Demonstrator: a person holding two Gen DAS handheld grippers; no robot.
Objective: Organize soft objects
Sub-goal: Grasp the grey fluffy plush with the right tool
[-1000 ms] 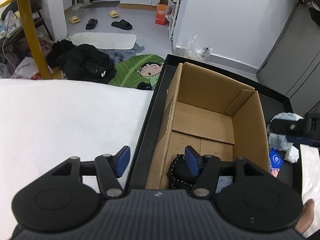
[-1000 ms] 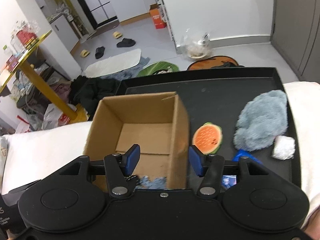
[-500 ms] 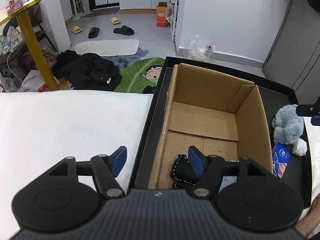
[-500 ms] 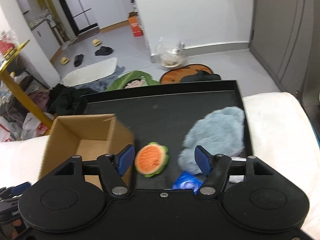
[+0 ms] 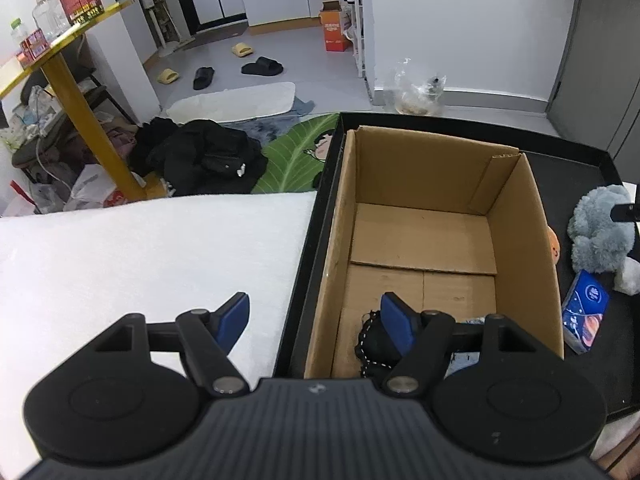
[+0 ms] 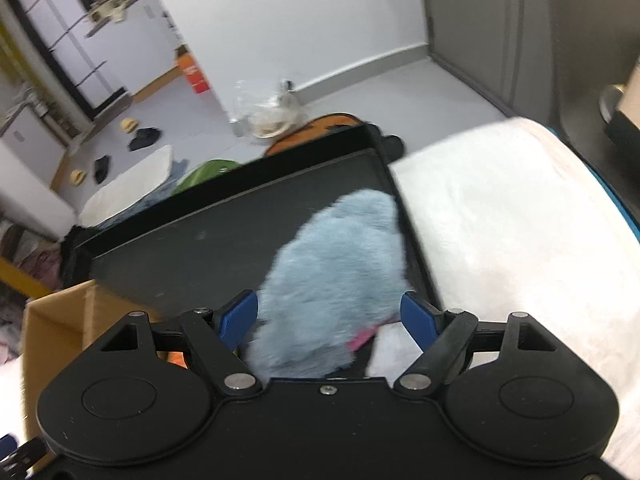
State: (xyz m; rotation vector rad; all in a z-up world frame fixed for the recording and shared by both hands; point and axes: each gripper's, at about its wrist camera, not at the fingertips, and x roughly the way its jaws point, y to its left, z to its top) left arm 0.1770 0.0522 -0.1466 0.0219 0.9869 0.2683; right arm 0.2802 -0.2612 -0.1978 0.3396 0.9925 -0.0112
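We line up our right gripper (image 6: 329, 316) on the blue-grey plush toy (image 6: 340, 276), with its 2 jaws opening around it.

The plush toy lies on the black tray (image 6: 208, 236) at its right edge, straight ahead of our right gripper and partly between the blue pads (image 6: 239, 314), which stand apart and do not press on it. Its long axis runs away from us, roughly along the line of the fingers, so we judge a short push forward and down should seat it for the squeeze. Our left gripper (image 5: 316, 320) is the farther of the 2: it hangs over the near left wall of the cardboard box (image 5: 520, 216), jaws opening and empty, with a black corded item (image 5: 372, 344) below in the box.
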